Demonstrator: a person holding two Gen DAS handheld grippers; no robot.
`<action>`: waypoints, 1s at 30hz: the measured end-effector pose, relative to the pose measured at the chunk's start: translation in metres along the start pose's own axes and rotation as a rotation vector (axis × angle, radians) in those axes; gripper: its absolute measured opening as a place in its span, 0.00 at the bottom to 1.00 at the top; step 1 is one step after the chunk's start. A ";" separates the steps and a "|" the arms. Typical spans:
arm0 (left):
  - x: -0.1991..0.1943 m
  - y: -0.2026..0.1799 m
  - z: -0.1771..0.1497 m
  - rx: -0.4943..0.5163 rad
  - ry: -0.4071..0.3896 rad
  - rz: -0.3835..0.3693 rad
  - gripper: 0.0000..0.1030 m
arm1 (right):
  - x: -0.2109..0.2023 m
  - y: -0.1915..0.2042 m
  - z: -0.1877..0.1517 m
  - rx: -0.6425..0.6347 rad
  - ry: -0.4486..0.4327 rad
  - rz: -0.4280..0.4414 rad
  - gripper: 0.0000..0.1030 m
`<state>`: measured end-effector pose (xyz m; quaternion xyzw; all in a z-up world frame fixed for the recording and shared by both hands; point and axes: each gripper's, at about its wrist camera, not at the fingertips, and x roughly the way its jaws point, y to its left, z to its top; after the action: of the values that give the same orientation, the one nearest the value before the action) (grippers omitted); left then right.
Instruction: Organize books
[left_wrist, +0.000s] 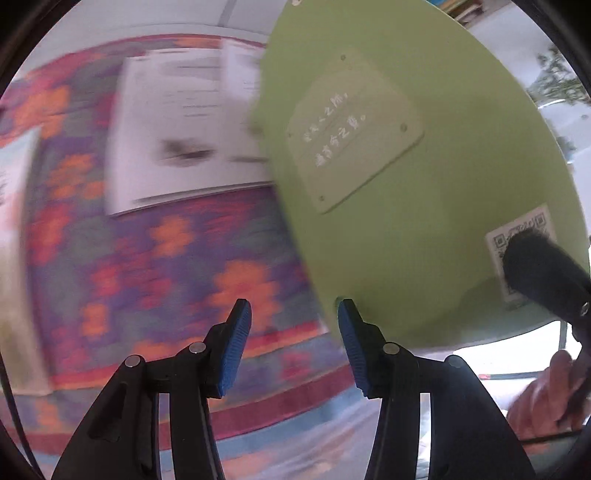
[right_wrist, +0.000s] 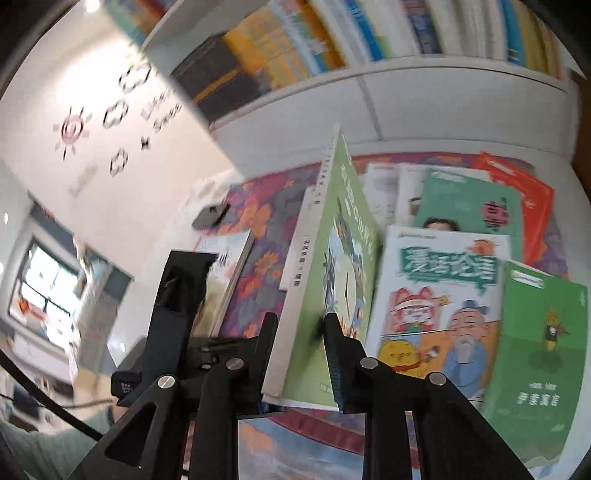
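The right gripper (right_wrist: 300, 332) clamps an upright green book (right_wrist: 332, 266) above the patterned cloth (right_wrist: 258, 218), while the left gripper (left_wrist: 294, 314) hangs released, holding nothing.

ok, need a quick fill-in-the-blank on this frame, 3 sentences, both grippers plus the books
1. The right gripper is shut on a book whose cover is ____.
2. The left gripper holds nothing; its jaws stand ____.
3. The open white book lies on a ____-patterned rug.

Missing words: green; open; flower
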<state>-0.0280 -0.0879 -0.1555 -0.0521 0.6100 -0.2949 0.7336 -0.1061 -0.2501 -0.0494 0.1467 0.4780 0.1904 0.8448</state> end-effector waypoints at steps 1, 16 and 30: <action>-0.007 0.010 -0.002 -0.023 -0.009 0.015 0.45 | 0.015 0.008 -0.003 -0.017 0.035 -0.010 0.23; -0.096 0.126 -0.038 -0.376 -0.216 -0.011 0.45 | 0.087 0.045 -0.034 -0.008 0.289 0.244 0.47; -0.015 0.085 -0.043 -0.218 -0.035 0.101 0.46 | 0.143 -0.035 -0.011 0.068 0.225 -0.172 0.34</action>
<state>-0.0375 0.0017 -0.1902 -0.1059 0.6273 -0.1882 0.7482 -0.0416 -0.2144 -0.1772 0.1117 0.5868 0.1164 0.7935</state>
